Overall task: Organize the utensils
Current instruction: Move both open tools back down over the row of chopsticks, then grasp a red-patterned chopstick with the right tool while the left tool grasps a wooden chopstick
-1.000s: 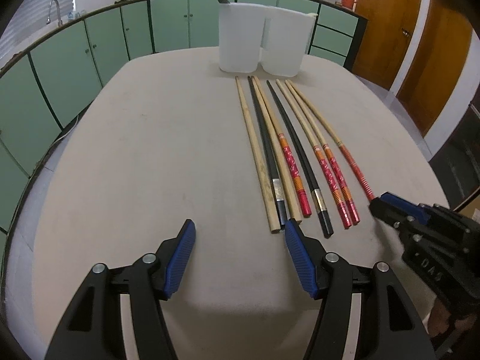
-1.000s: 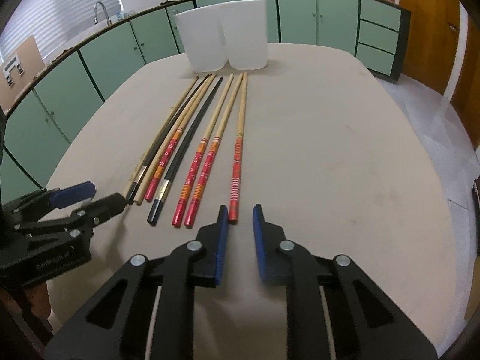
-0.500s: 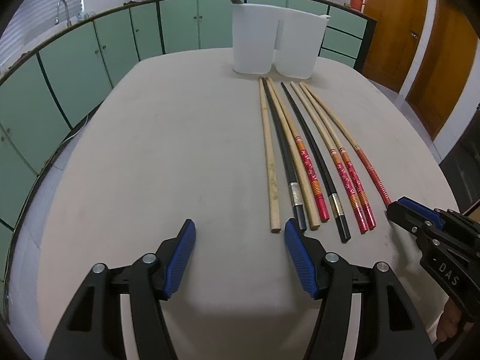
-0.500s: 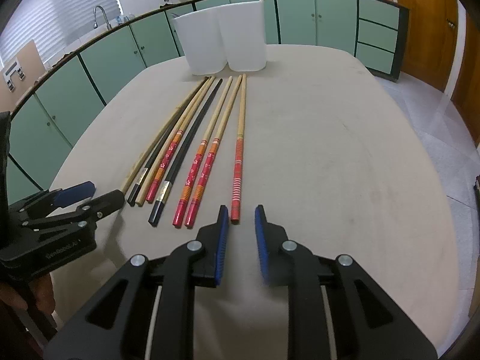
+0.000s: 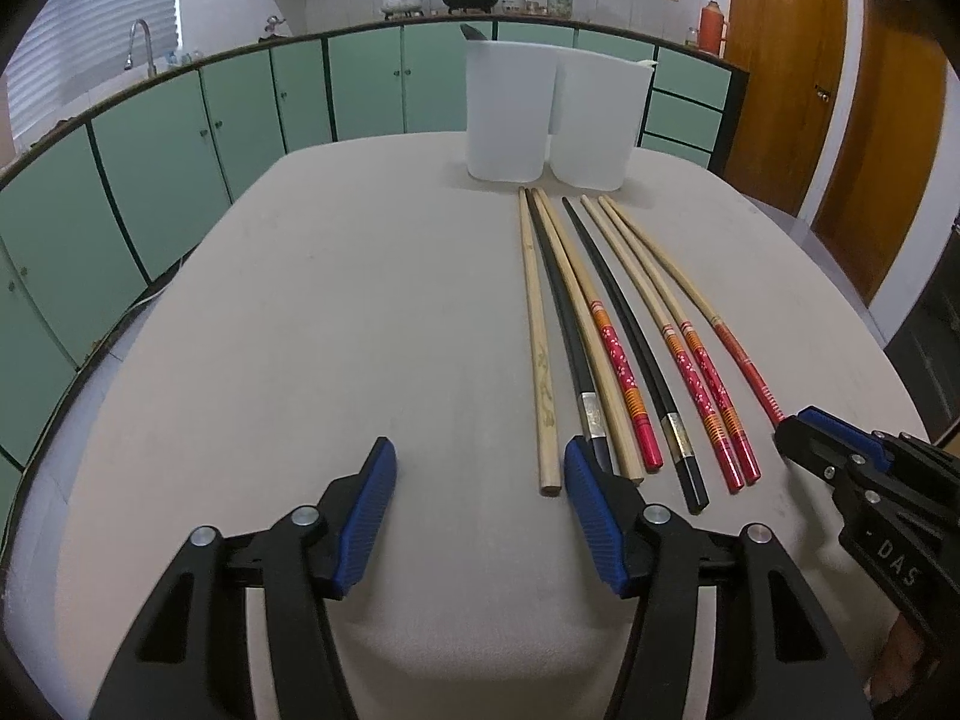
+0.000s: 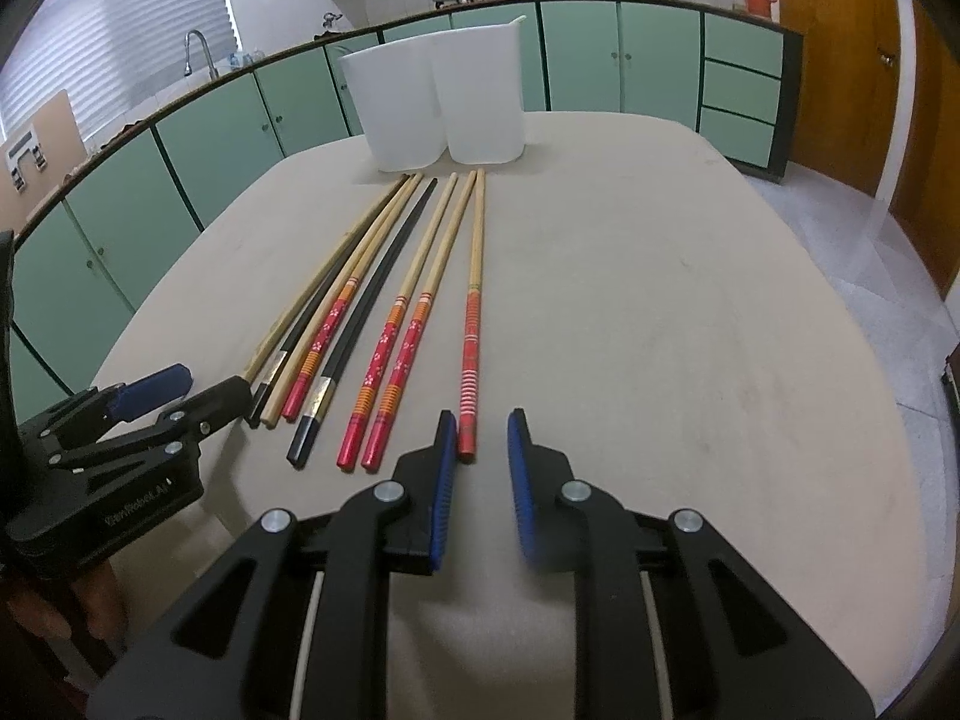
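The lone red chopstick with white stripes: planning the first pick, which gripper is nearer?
Right. The right gripper sits at the striped chopstick's near end; the left gripper is several chopsticks away.

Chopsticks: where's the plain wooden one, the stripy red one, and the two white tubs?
plain wooden chopstick (image 5: 536, 324), left wrist view, mid-shaft
stripy red chopstick (image 6: 471, 348), right wrist view, painted handle
white tubs (image 6: 477, 102), right wrist view, right tub's wall

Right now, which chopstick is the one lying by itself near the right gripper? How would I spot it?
Find the two white containers at the far end of the beige table; a row of chopsticks runs from them toward the grippers. The lone chopstick is the rightmost, set apart from the rest, its end by the right gripper. Only it has a red handle with thin white stripes, not flowers.
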`<state>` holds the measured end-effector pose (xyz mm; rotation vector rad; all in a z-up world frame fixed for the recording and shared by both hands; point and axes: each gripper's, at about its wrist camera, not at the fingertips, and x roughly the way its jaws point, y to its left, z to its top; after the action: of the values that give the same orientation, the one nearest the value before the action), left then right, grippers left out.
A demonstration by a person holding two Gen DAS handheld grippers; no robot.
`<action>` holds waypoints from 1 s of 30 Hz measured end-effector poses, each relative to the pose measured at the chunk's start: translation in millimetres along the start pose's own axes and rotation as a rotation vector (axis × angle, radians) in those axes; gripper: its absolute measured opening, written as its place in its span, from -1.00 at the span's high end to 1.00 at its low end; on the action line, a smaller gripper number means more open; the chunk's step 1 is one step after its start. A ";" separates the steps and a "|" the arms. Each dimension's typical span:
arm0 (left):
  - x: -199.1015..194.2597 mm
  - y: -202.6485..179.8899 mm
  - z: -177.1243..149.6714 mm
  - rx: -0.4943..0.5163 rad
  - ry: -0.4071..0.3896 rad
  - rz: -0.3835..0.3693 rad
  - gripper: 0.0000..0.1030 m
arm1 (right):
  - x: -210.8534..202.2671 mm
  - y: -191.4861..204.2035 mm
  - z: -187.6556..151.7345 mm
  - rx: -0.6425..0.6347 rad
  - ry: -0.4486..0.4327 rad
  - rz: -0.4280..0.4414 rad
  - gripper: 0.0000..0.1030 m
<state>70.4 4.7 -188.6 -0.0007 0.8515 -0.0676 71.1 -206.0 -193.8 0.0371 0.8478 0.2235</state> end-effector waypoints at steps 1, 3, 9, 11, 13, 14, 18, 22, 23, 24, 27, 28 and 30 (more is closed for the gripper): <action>-0.4 -0.2 0.0 0.000 -0.001 0.001 -0.12 | -0.1 0.5 -0.3 -0.002 -0.003 -0.002 0.66; -0.3 -1.2 -0.4 0.004 -0.003 0.006 -0.12 | 0.2 1.0 -0.7 0.000 -0.008 -0.004 0.66; -1.3 -2.2 -1.6 0.007 -0.007 0.016 -0.10 | -0.4 4.1 -3.7 -0.008 -0.021 -0.012 0.68; -1.3 -2.9 -2.0 0.008 -0.010 0.019 -0.10 | -1.1 5.6 -5.0 -0.013 -0.028 -0.017 0.68; -1.1 -4.0 -2.5 0.009 -0.014 0.025 -0.09 | -2.4 7.3 -7.1 -0.021 -0.038 -0.025 0.70; -0.8 -4.6 -2.5 0.010 -0.016 0.028 -0.09 | -3.0 8.3 -7.7 -0.024 -0.040 -0.028 0.70; -0.5 -7.0 -3.2 0.013 -0.022 0.034 -0.02 | -2.8 9.9 -7.8 -0.029 -0.049 -0.037 0.75; -1.0 -10.8 -3.8 0.028 -0.027 0.025 0.18 | -1.5 11.9 -7.7 -0.041 -0.054 -0.048 0.90; -1.2 -11.7 -3.9 0.031 -0.028 0.021 0.28 | -1.3 12.6 -7.8 -0.043 -0.055 -0.050 0.90; -1.4 -13.0 -4.0 0.037 -0.030 0.014 0.39 | -1.3 12.5 -7.7 -0.043 -0.056 -0.049 0.90; -1.9 -16.0 -3.9 0.045 -0.034 0.000 0.61 | -1.2 12.2 -7.4 -0.037 -0.055 -0.044 0.90; -2.0 -16.0 -3.6 0.044 -0.036 -0.005 0.68 | -1.1 12.2 -7.3 -0.036 -0.056 -0.043 0.90; -2.6 -15.4 -2.8 0.035 -0.038 -0.015 0.86 | -1.6 11.7 -6.5 -0.031 -0.059 -0.039 0.90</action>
<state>65.7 -10.5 -188.0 0.0247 0.8127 -0.0966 63.1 -195.3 -195.5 -0.0021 0.7856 0.1983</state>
